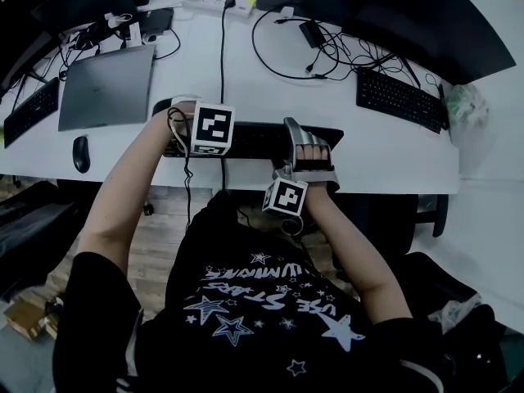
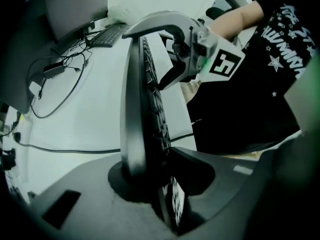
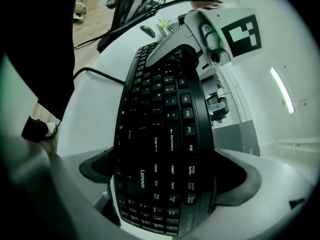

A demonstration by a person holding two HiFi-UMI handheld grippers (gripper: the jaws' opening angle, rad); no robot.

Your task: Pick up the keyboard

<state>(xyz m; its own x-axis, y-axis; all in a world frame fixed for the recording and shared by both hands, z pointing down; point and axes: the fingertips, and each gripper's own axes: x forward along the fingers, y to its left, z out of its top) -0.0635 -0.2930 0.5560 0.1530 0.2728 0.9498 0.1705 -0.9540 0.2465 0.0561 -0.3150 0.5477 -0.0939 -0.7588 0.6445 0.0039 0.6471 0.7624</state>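
Gripping the keyboard (image 1: 255,140) from both ends, the two tongs meet it at the near edge of the white worktop (image 1: 270,88), at six o'clock in the head view. The left tongs (image 2: 160,180) point steeply down on the keyboard's left end. Their own view shows the board edge-on, with the jaws drawn in and pressing on either face of it. The right tongs (image 3: 166,184) are clenched on the right end, one jaw against the front edge and one against the back edge. The block of keys around Delete and Home sits between them.

From the frames I cannot tell whether the keyboard has left the worktop or still lies on it. A black cable (image 1: 222,51) runs from behind the keyboard toward twelve o'clock, up to a power strip (image 1: 219,1).

A closed grey laptop (image 1: 106,87) lies at ten o'clock from the keyboard, and a black mouse (image 1: 80,153) at nine o'clock, well apart from it. A second keyboard (image 1: 399,98) rests at two o'clock, below a dark monitor (image 1: 393,15). A third keyboard (image 1: 31,110) lies at the far nine o'clock edge of the worktop. The person wears a black shirt (image 1: 246,301) printed with pale stars.
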